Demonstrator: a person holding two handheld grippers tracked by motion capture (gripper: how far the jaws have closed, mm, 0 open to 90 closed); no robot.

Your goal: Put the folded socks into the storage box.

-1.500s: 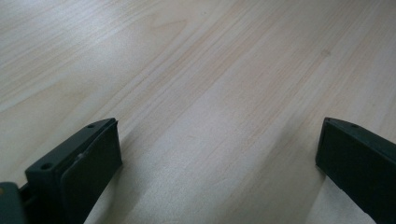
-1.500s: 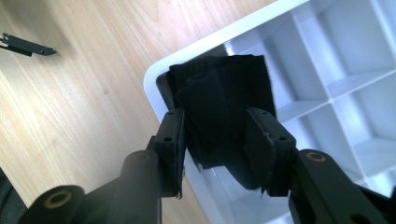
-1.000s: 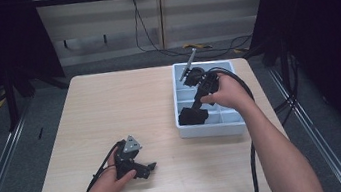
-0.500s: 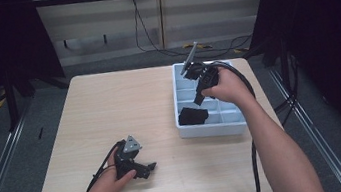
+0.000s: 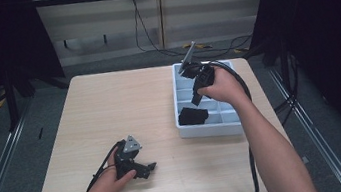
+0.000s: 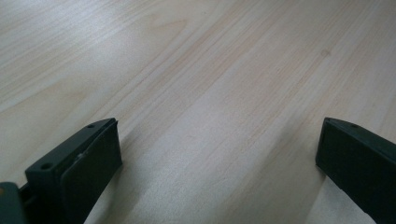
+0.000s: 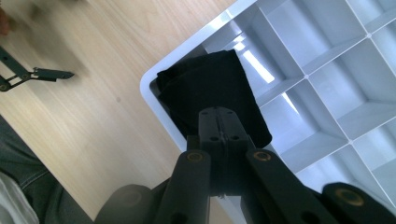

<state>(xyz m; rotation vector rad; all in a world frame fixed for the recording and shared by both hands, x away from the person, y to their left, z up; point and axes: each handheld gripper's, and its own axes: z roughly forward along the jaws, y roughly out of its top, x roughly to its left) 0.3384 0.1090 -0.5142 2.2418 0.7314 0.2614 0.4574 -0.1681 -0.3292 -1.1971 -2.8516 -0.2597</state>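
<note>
High view: nearest the person, the left gripper (image 5: 138, 168) rests on the wooden table (image 5: 110, 109) at its near left, held in the left hand (image 5: 112, 180); in the left gripper view its two black jaws stand spread wide with bare wood between them; farther off and to the right, a pale blue divided tray (image 5: 208, 128) sits at the table's right side, and in its near-left compartment lies a black folded cloth (image 5: 193, 115), a soft, dark, matte bundle with rounded edges that spills over the low dividers; the right gripper (image 5: 198, 98) hangs above the tray in the right hand (image 5: 220, 86), just beyond the cloth and clear of it; in the right gripper view its jaws are pressed flat together with nothing between them, having just closed, and the black folded cloth (image 7: 210, 95) lies directly past the joined tips, tucked against the tray's rounded corner, whether touched I cannot tell; the cable loops away to the far right.
</note>
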